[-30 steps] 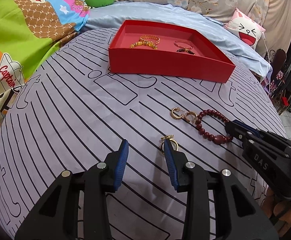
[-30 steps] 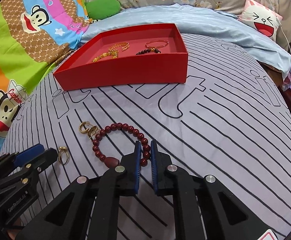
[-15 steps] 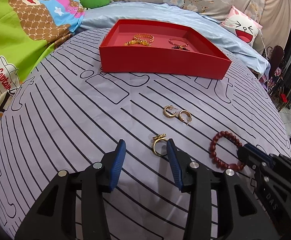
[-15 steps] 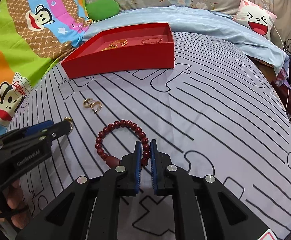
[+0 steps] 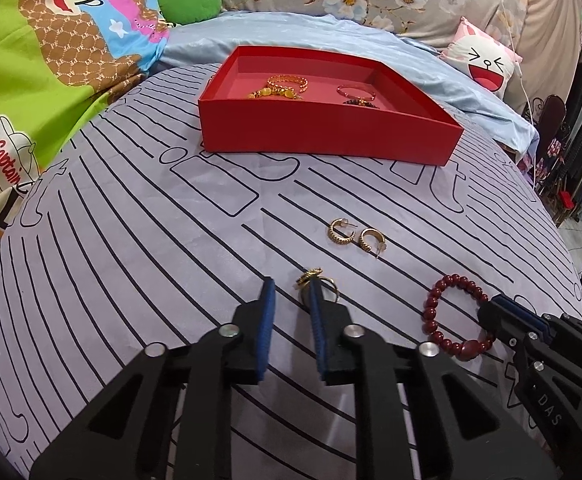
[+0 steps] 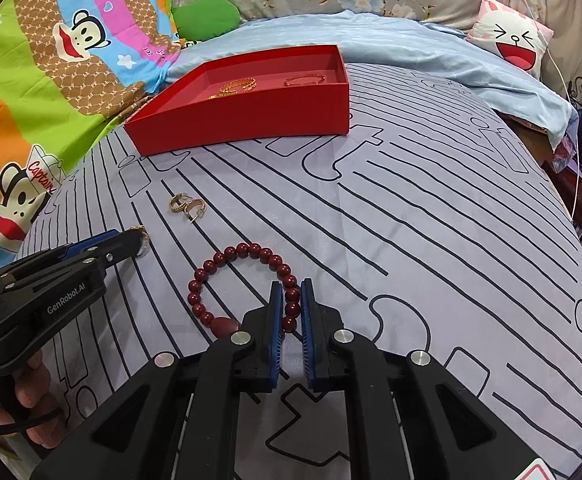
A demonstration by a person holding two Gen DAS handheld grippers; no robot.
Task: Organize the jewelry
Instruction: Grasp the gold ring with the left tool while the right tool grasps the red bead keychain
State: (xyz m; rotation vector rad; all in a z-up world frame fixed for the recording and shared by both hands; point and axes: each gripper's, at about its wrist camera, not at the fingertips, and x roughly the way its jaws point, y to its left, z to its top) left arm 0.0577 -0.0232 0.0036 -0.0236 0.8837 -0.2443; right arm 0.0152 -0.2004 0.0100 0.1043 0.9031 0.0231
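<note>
Right wrist view has the red bead bracelet point(image 6: 247, 286) lying on the striped bedsheet point(image 6: 431, 240) with the right gripper point(image 6: 289, 288) pinched onto a bead on its near right side, jaws nearly together with just the bead strand between them. My guess is it's light, and if it's strung on elastic it'll be floppy, so it should droop into a loop once lifted, and round polished beads can roll out of flat pads; squeezing across the strand like this looks safer than grabbing the big oval bead point(image 6: 223, 325). Left gripper point(image 6: 141, 240) shows here only from the side, so its gap is hard to read. Left wrist view sorts that out: left gripper point(image 5: 291, 294) is partly open and holding nothing, its right finger sitting over the gold ring point(image 5: 318, 284) instead of around it. That ring is tiny, hard and slippery, so I'd take it across the band. Same view also shows more inside the red tray point(image 5: 331, 136), gold bracelets point(image 5: 285, 86) plus a thin bangle point(image 5: 355, 91) already there, and the pair of gold hoop earrings point(image 5: 357, 236) waiting between ring and tray
</note>
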